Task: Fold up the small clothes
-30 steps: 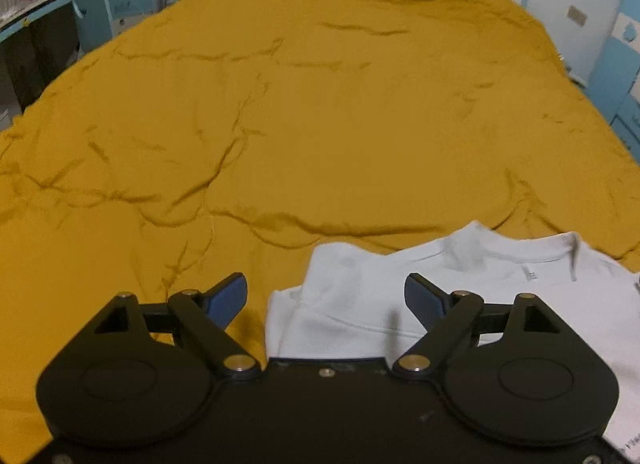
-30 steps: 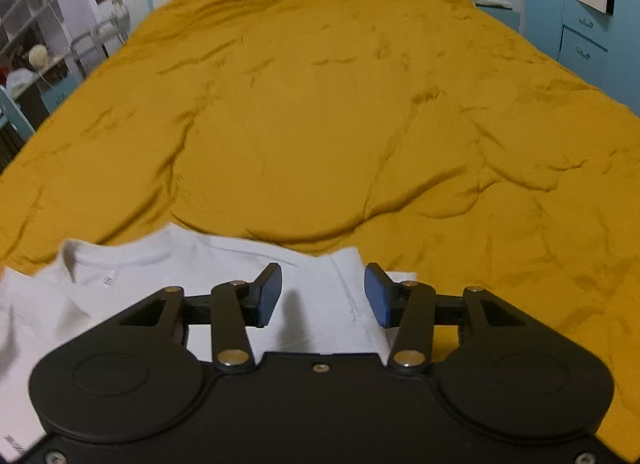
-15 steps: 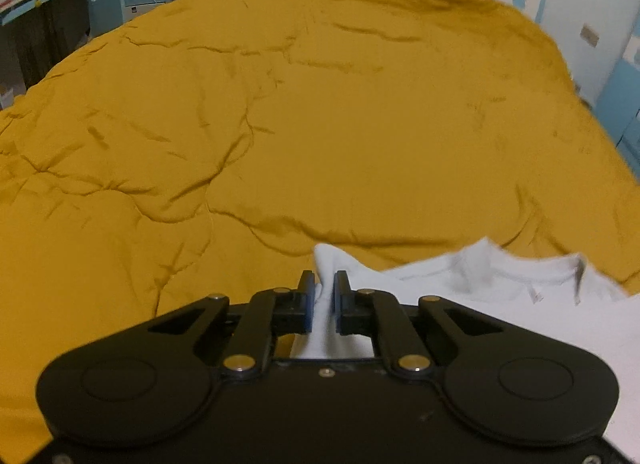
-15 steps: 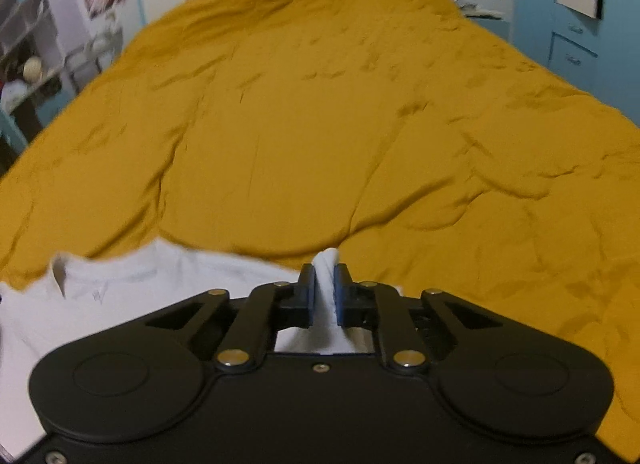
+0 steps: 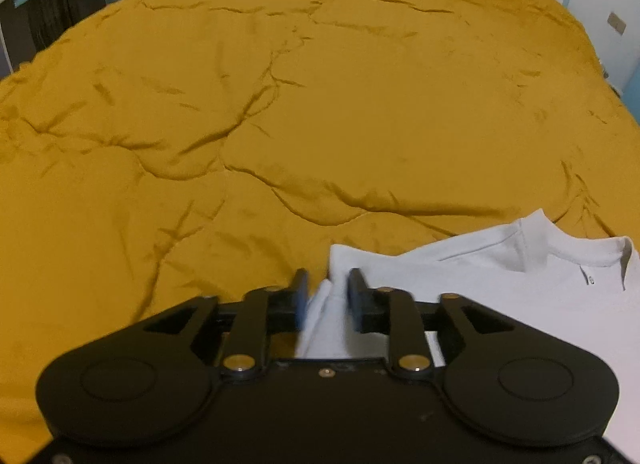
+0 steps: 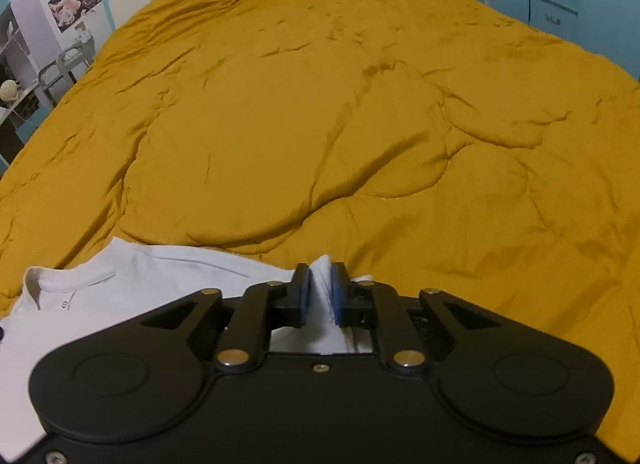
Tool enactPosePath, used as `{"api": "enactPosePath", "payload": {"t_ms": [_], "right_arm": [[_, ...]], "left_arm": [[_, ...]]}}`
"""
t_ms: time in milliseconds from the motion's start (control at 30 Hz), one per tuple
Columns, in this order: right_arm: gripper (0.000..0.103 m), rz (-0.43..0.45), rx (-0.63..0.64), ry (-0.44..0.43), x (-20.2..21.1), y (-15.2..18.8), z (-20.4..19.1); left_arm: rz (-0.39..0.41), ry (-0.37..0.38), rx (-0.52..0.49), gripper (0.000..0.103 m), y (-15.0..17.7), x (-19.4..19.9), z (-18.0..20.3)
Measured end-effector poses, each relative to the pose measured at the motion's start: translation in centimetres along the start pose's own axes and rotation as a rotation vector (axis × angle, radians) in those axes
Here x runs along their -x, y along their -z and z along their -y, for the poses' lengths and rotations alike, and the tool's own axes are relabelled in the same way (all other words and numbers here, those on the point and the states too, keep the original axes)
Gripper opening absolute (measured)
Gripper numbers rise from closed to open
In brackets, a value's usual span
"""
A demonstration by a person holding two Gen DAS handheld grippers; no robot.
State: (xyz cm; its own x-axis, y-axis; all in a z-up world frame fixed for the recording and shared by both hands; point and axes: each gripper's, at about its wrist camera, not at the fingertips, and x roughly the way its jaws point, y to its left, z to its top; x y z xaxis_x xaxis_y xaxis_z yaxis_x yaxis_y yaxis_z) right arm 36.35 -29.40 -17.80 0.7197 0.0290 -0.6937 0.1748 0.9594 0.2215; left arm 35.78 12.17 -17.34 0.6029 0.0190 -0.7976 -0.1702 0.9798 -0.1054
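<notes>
A white shirt is lying on a big yellow blanket, at the near edge of the bed. Its neck hole is sitting between the two grippers.

The left gripper is pointing down at one corner of the shirt. Its jaws are opening a little. A fold of white cloth is sticking up between them, and there is a small gap by the right pad, so the pads are not squeezing it.

The right gripper is pinching the other corner. Its jaws are nearly closed, and a bit of white cloth is poking up between the blue pads
</notes>
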Motion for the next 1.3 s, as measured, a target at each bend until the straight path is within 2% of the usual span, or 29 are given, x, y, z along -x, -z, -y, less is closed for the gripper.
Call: {"api": "enactPosePath", "payload": {"t_ms": [33, 67, 100, 133, 167, 233, 433, 600, 700, 800, 867, 1000, 1200, 1267, 1300], "right_arm": [[0.019, -0.003, -0.005, -0.011, 0.4, -0.1, 0.0], [0.032, -0.008, -0.012, -0.024, 1.1, -0.3, 0.0], [0.039, -0.008, -0.022, -0.033, 2.0, -0.3, 0.0], [0.052, 0.002, -0.032, -0.049, 3.2, -0.3, 0.0], [0.056, 0.015, -0.03, -0.072, 4.7, -0.2, 0.1], [0.056, 0.016, -0.005, -0.106, 7.3, 0.3, 0.1], [0.066, 0.029, 0.026, -0.142, 16.0, 5.0, 1.5], [0.066, -0.011, 0.002, -0.114, 18.3, 9.3, 3.3], [0.066, -0.038, -0.062, -0.115, 18.2, 10.6, 4.5], [0.066, -0.047, -0.076, -0.126, 18.4, 11.3, 4.8], [0.066, -0.053, -0.071, -0.125, 18.3, 11.5, 4.6], [0.066, -0.066, -0.067, -0.125, 18.3, 12.0, 4.4], [0.047, -0.078, -0.019, -0.114, 18.0, 12.4, 3.7], [0.03, -0.086, -0.014, -0.107, 17.8, 12.4, 3.6], [0.025, -0.082, -0.02, -0.102, 17.7, 12.4, 3.6]], "left_arm": [[0.003, -0.001, -0.011, 0.043, -0.1, 0.7, -0.1], [0.015, -0.01, -0.018, 0.051, -0.2, 1.7, -0.2], [0.035, -0.013, -0.027, 0.059, -0.2, 2.7, -0.5], [0.056, -0.011, -0.044, 0.064, 0.0, 4.1, -0.7], [0.065, -0.003, -0.06, 0.067, 0.3, 5.6, -1.1], [0.071, 0.02, -0.074, 0.078, 1.3, 8.4, -2.0], [0.036, 0.043, -0.097, 0.078, 7.1, 15.1, -5.2], [-0.018, 0.071, -0.073, 0.076, 12.6, 17.0, -6.4], [-0.019, 0.101, -0.048, 0.067, 14.4, 17.2, -6.7], [0.009, 0.151, -0.051, 0.067, 15.0, 17.7, -6.7], [0.005, 0.189, -0.06, 0.063, 15.4, 17.9, -6.2], [-0.044, 0.228, -0.088, 0.037, 15.2, 17.0, -5.3], [-0.085, 0.216, -0.069, 0.03, 15.1, 15.8, -5.3], [-0.098, 0.214, -0.05, 0.014, 15.0, 15.5, -5.2], [-0.111, 0.208, -0.039, 0.007, 14.9, 15.3, -5.1]]}}
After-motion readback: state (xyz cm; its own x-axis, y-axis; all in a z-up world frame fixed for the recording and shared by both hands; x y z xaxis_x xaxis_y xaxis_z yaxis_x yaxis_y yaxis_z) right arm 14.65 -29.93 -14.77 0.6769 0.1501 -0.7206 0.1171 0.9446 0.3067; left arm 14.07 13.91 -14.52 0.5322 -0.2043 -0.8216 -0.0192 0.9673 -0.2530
